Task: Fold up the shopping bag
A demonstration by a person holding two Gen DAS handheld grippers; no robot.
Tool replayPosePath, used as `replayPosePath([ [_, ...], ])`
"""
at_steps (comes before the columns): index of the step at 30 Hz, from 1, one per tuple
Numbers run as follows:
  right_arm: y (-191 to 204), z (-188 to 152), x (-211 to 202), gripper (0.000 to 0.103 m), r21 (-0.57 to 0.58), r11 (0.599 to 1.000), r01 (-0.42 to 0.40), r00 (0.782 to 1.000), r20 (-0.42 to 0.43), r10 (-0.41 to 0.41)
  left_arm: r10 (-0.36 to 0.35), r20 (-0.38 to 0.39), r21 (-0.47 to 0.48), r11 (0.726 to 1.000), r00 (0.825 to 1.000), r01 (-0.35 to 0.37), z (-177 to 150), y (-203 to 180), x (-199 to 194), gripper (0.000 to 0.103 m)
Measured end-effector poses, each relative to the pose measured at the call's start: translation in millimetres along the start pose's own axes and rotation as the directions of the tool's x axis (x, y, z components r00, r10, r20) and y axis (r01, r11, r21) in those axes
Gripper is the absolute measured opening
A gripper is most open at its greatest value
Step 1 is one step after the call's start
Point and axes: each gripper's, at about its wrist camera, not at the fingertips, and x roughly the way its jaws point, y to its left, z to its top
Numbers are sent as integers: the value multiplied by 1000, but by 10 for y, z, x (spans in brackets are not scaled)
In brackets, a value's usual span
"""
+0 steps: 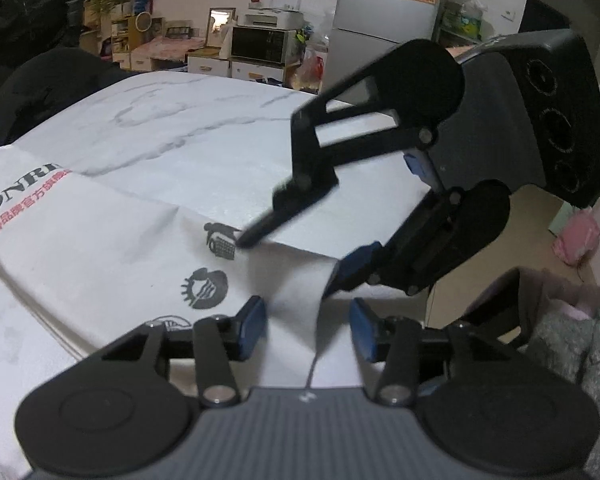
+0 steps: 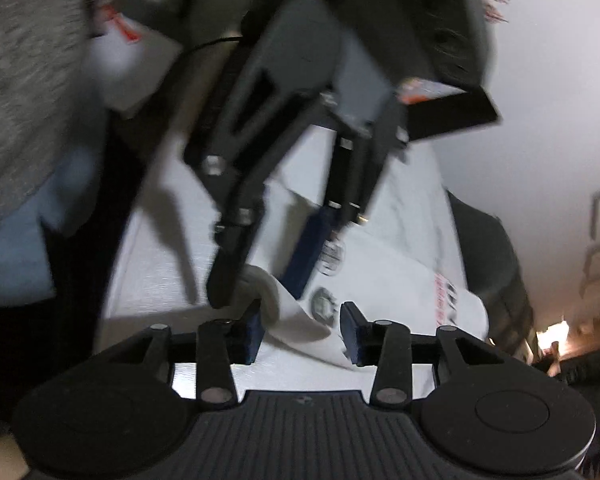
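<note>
In the left wrist view, the left gripper (image 1: pixel 308 330) sits at six o'clock with its blue pads (image 1: pixel 253 322) apart, and a white strip of the shopping bag (image 1: pixel 100 256) runs up between them without either pad pressing it. Just past it, toward two o'clock, the right gripper (image 1: pixel 288 264) reaches down with its fingers also spread, one black tip touching the bag beside a printed round logo (image 1: pixel 205 289), the other blue pad at the bag's near edge.

The bag lies flat on the marbled table (image 1: pixel 204 136), spreading from the centre out to nine o'clock, its red and black lettering at the far left. In the right wrist view, heavily blurred, a loose curl of fabric (image 2: pixel 296 312) rises between the right gripper's open pads.

The step looks like catching the near edge or handle strip so a fold can be carried over. To do it well, each gripper should close on the full thickness of the layers, not only the top sheet, and lift both points level so the crease runs straight. The thin fabric may slip or bunch if pinched shallowly.

Beyond the table, at twelve o'clock, stand a microwave (image 1: pixel 260 44) and a fridge (image 1: pixel 384 12).
</note>
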Motion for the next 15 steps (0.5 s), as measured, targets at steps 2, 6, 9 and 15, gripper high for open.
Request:
replayPosePath([
  [2, -66, -2, 9, 19, 47, 997, -62, 998, -2, 62, -4, 0, -1, 1000, 1000, 4, -15, -11, -23, 45],
  [6, -271, -127, 28, 11, 253, 955, -156, 988, 42, 150, -14, 1, 0, 1000, 1000, 14, -49, -26, -74, 45],
  [9, -503, -337, 99, 10, 472, 848, -240, 971, 109, 214, -29, -4, 2, 1000, 1000, 29, -78, 15, -115, 45],
  [15, -763, -848, 242, 10, 782, 487, -388, 920, 295, 258, -81, 9, -44, 996, 997, 82, -205, 174, -244, 45],
])
